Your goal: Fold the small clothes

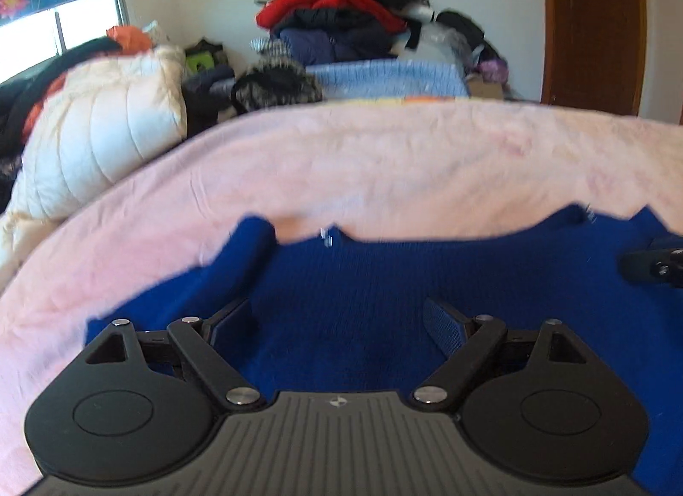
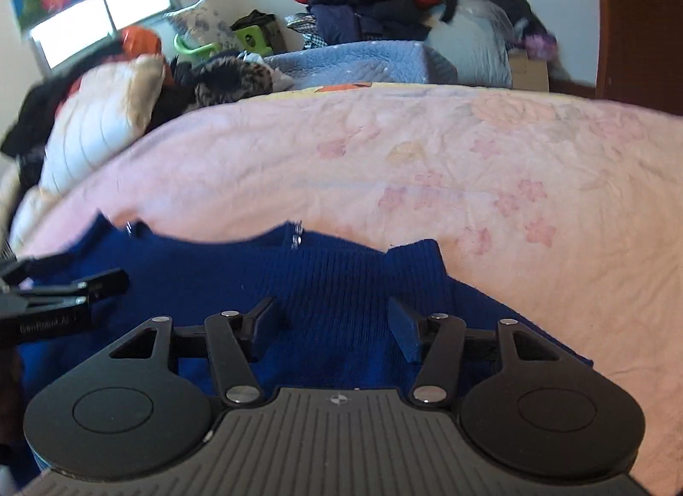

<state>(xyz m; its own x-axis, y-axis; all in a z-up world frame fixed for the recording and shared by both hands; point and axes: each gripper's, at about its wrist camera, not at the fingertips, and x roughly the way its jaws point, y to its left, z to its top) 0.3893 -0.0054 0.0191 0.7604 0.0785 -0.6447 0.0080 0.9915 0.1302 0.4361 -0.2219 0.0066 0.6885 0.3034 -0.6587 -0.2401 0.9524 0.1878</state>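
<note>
A dark blue knitted garment (image 1: pixel 367 282) lies spread on the pink bedspread (image 1: pixel 341 163); it also shows in the right wrist view (image 2: pixel 324 282). My left gripper (image 1: pixel 337 321) is open, low over the garment's left part, with nothing between its fingers. My right gripper (image 2: pixel 331 325) is open too, low over the garment's right part near a sleeve (image 2: pixel 416 259). The left gripper shows at the left edge of the right wrist view (image 2: pixel 77 287), and the right one at the right edge of the left wrist view (image 1: pixel 653 263).
A cream quilted duvet (image 1: pixel 102 133) lies at the bed's left. A heap of red and dark clothes (image 1: pixel 341 13) sits on a light blue blanket (image 1: pixel 388 77) beyond the bed. A brown wooden door (image 1: pixel 593 22) is at the right. A window (image 1: pixel 59 26) is at far left.
</note>
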